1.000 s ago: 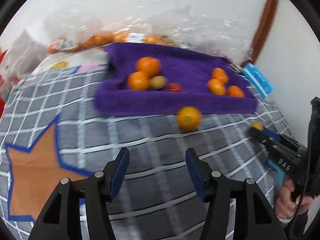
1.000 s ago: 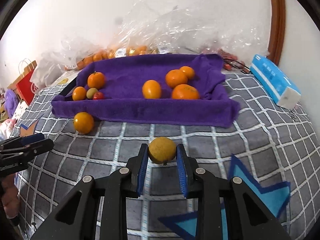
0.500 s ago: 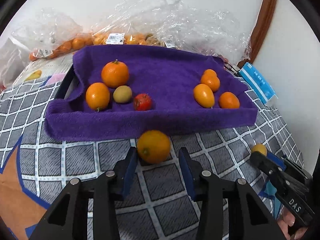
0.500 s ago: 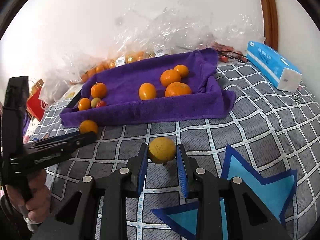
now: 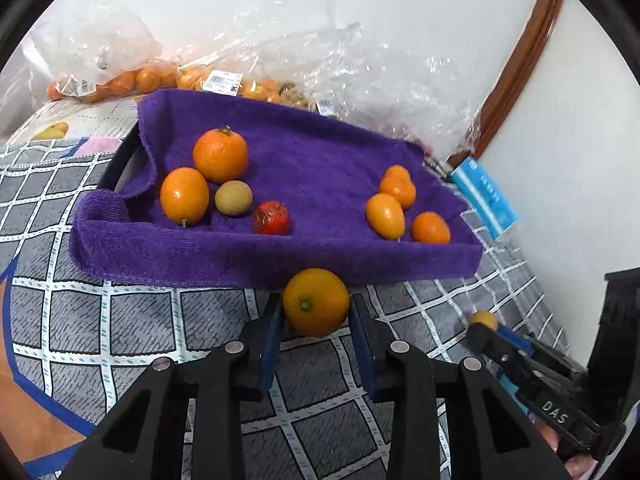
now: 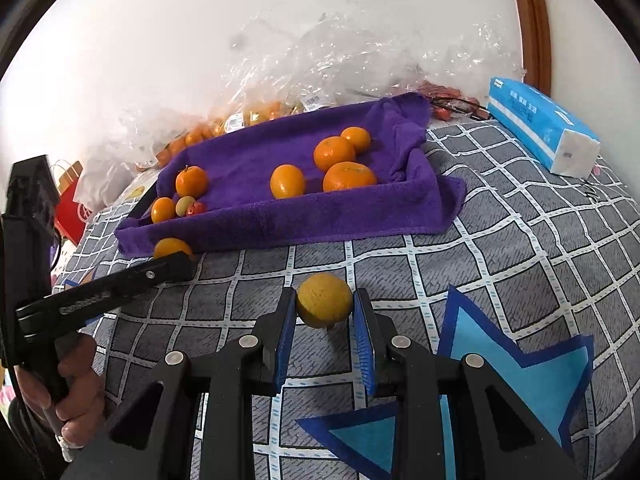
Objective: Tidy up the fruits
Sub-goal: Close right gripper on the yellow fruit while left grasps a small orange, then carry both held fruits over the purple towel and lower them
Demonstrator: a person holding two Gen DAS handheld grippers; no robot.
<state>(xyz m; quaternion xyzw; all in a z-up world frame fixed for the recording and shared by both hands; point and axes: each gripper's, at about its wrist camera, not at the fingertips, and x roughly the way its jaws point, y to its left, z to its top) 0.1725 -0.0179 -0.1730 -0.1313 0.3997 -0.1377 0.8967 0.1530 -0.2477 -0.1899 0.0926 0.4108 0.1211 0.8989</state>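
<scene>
An orange [image 5: 316, 300] lies on the checked cloth just in front of the purple towel-lined tray [image 5: 280, 256]. My left gripper [image 5: 316, 314] has its jaws closing on this orange, and both blue pads touch its sides. In the right wrist view, my right gripper [image 6: 324, 312] is shut on a yellow fruit [image 6: 324, 300] held a little above the cloth. That view also shows the left gripper's tip [image 6: 176, 264] at the tray's near left corner. Inside the tray [image 6: 320, 220], two oranges, a small yellow-green fruit and a red fruit [image 5: 271, 218] sit at the left, and three oranges at the right.
Clear plastic bags of oranges [image 5: 120, 80] lie behind the tray against the wall. A blue tissue pack [image 6: 540, 132] rests at the far right, and a red paper bag [image 6: 70, 204] stands at the left. A person's hand [image 6: 76, 392] grips the left handle.
My left gripper moved up to the orange in front of the tray and its jaws narrowed around it. The right gripper kept hold of the yellow fruit and stayed about where it was.
</scene>
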